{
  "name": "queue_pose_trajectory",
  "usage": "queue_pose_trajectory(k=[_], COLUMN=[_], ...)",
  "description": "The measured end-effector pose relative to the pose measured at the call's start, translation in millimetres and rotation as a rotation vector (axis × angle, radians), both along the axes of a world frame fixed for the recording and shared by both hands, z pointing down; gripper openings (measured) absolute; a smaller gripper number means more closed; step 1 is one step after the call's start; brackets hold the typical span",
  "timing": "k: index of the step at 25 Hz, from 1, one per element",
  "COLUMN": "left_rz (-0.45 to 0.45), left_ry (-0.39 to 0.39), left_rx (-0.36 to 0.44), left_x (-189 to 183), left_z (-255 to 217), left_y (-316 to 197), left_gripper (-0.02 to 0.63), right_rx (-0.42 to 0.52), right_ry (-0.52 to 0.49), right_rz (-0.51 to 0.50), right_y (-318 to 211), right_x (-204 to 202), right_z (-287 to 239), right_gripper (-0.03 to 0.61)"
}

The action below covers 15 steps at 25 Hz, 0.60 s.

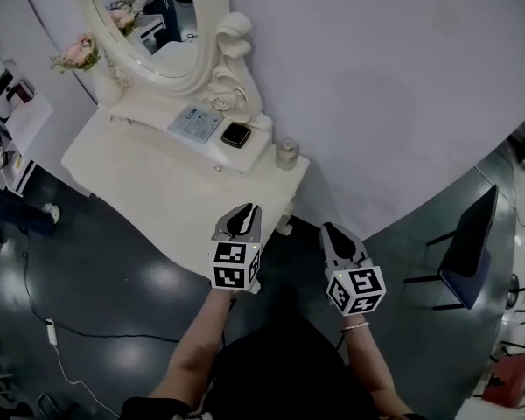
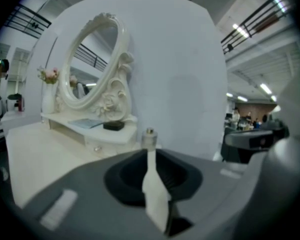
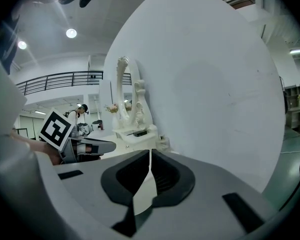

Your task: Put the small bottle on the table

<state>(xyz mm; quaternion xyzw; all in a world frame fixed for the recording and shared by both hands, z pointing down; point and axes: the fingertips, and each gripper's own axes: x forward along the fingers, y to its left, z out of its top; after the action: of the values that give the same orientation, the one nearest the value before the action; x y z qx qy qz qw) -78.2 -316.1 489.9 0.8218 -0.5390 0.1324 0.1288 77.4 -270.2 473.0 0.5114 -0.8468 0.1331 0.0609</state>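
The small clear bottle [image 1: 286, 153] with a round cap stands on the right end of the dressing table's raised shelf [image 1: 254, 151]. In the left gripper view the bottle [image 2: 149, 136] shows just past the jaw tips, some way off. The right gripper view catches the bottle [image 3: 163, 143] far away, on the shelf's end. My left gripper [image 1: 245, 210] hovers off the table's near right corner, shut with nothing in it. To its right, over the floor, my right gripper [image 1: 331, 229] is shut and empty. The white table top [image 1: 149, 182] lies below the shelf.
An ornate oval mirror [image 1: 157, 24] rises from the shelf, which also holds a pale booklet [image 1: 195, 122] and a black box [image 1: 235, 135]. Pink flowers [image 1: 77, 52] sit at the far left. A dark chair [image 1: 468, 243] stands on the right, a cable [image 1: 52, 331] crosses the floor.
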Motion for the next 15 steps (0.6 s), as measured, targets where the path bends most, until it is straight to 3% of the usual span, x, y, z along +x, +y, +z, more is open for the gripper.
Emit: queue_pose_trajectory(k=[7, 15], left_rz=[-0.013, -0.026], left_ry=[0.002, 0.014], left_rx=[-0.003, 0.004], left_x=[-20, -26], left_z=[3, -3], left_y=[19, 27], left_gripper=[0.010, 0.007], right_rx=[0.002, 0.010], right_ry=[0.010, 0.024], right_rz=[-0.026, -0.046], right_y=[2, 2], right_x=[-17, -22], right_z=[-1, -6], right_gripper=[0.006, 0.005])
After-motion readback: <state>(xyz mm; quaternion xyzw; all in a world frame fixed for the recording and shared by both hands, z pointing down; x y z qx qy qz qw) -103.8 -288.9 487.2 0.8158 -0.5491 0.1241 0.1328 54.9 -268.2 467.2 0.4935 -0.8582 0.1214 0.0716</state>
